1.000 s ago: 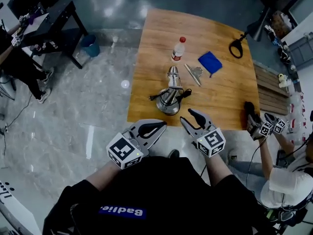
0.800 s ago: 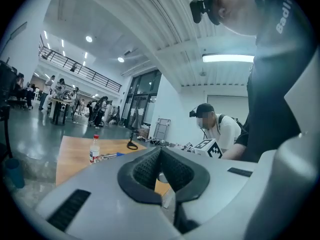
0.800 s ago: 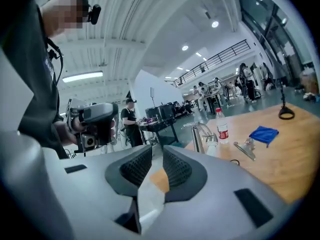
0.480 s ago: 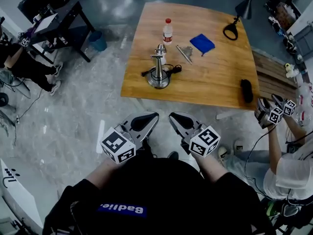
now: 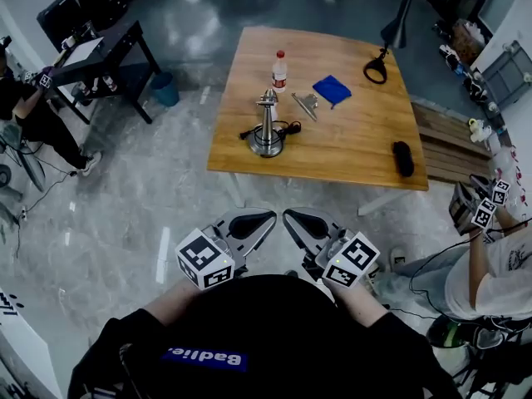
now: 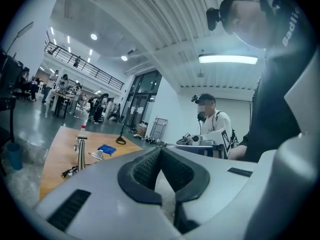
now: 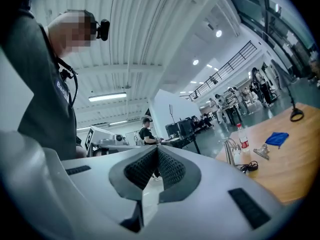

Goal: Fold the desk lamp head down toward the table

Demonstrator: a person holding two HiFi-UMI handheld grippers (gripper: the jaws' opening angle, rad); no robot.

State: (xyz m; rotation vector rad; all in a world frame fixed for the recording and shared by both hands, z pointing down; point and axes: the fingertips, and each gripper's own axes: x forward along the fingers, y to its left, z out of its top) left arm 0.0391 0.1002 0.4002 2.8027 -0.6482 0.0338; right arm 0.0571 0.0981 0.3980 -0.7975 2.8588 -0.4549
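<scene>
The silver desk lamp (image 5: pixel 267 127) stands on its round base near the left front of the wooden table (image 5: pixel 349 152), its stem upright; it also shows small and far off in the left gripper view, lamp (image 6: pixel 80 151), and in the right gripper view, lamp (image 7: pixel 231 151). Both grippers are held close to my body, well short of the table. My left gripper (image 5: pixel 270 216) is shut with nothing in it, jaws meeting at the tips (image 6: pixel 160 149). My right gripper (image 5: pixel 288 216) is likewise shut and empty (image 7: pixel 157 148). The two point toward each other.
On the table lie a water bottle (image 5: pixel 279 70), a blue cloth (image 5: pixel 332 89), a metal clip (image 5: pixel 306 104), a black ring-headed lamp (image 5: pixel 376 69) and a black case (image 5: pixel 402 158). A person with grippers (image 5: pixel 482 210) stands right; a black side table (image 5: pixel 100 52) and a blue bin (image 5: pixel 165 90) stand left.
The table and lamp have receded from me. Both grippers have drawn back toward my body and now sit clear of the table's front edge.
</scene>
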